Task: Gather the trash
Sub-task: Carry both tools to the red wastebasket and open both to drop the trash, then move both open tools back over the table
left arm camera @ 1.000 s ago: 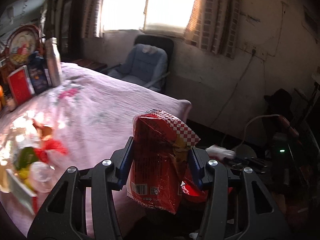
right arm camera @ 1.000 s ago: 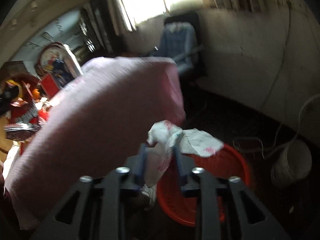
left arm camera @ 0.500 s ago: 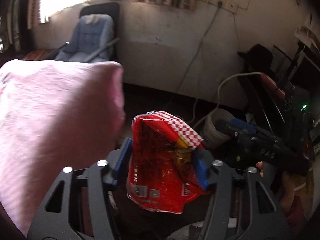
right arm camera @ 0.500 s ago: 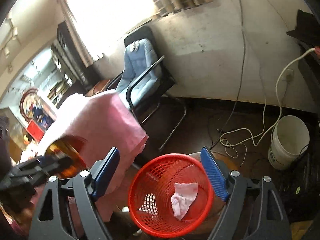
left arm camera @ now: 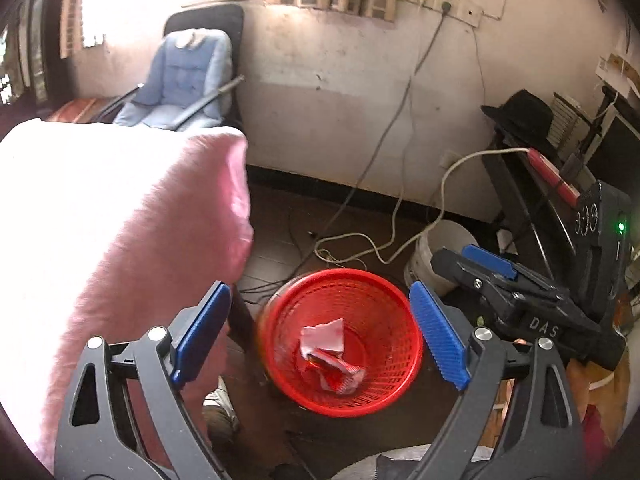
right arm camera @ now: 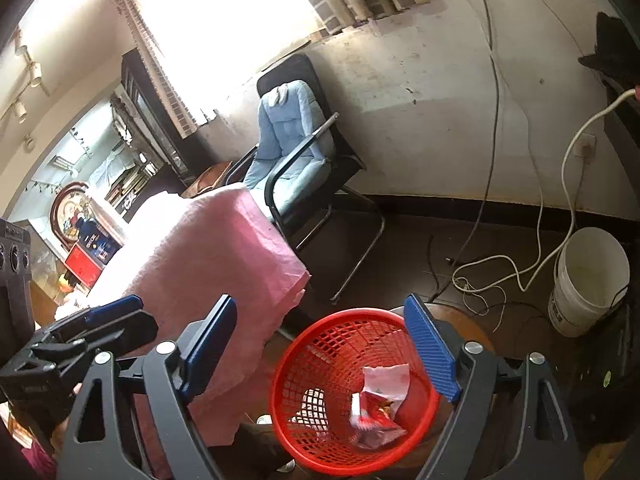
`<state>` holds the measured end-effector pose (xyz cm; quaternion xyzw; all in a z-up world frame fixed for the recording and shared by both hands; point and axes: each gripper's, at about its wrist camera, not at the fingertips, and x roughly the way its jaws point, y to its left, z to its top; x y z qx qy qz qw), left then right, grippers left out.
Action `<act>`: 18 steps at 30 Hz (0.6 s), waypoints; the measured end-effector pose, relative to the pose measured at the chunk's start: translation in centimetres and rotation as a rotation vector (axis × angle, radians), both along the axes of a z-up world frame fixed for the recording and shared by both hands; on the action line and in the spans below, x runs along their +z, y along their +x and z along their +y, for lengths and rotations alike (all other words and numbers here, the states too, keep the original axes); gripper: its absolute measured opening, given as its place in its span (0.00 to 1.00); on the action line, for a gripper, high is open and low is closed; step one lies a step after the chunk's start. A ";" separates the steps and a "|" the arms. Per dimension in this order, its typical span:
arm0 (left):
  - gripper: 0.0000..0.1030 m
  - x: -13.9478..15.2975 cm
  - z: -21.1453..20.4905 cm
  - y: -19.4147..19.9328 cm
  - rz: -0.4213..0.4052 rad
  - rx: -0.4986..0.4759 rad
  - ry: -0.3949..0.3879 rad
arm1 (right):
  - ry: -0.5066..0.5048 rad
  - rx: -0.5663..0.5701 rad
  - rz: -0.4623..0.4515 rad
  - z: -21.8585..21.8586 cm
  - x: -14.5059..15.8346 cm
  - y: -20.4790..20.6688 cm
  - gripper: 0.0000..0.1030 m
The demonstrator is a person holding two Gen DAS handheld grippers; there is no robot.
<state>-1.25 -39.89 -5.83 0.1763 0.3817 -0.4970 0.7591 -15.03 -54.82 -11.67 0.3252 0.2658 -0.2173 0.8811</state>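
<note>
Table with pink cloth [left arm camera: 100, 240]: the largest item, placed just left of the red basket [left arm camera: 340, 344], its draped corner hanging beside the basket rim. The remaining clutter at its far end is seen only in the right wrist view, too small to be itemised.

Black chair with blue cushion [right arm camera: 292, 136]: set against the wall, behind the basket and past the table corner.

White bucket [right arm camera: 588, 280]: stood on the floor to the right of the basket, near loose white cable.

Red basket: a mesh bin, raised on what appears to be a round wooden stool, probably so that trash can be dropped in from table height.

Left gripper [left arm camera: 320, 332]: held directly above the basket, jaws spread wide with nothing between them, the basket framed in the gap. This is judged to be a release pose.

Right gripper [right arm camera: 320, 344]: held above the basket from its right side, jaws likewise spread and empty.

Red snack wrapper [left arm camera: 340, 372]: lying crumpled at the basket bottom.

White tissue [left arm camera: 324, 336]: lying inside the basket, resting on the wrapper.

Room: dark floor, stained pale wall, bright window above the chair. Further collection from the table is judged likely.
</note>
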 end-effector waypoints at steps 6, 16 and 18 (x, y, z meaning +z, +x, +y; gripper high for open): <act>0.86 0.8 2.4 0.5 -0.051 0.066 0.014 | -0.091 0.021 0.040 2.7 2.0 0.9 0.94; 0.92 4.2 8.8 1.7 -0.154 0.212 -0.027 | -0.348 0.007 0.149 8.2 6.3 2.3 0.94; 0.92 4.7 10.3 2.0 -0.178 0.240 -0.030 | -0.382 0.032 0.145 9.4 7.0 2.6 0.94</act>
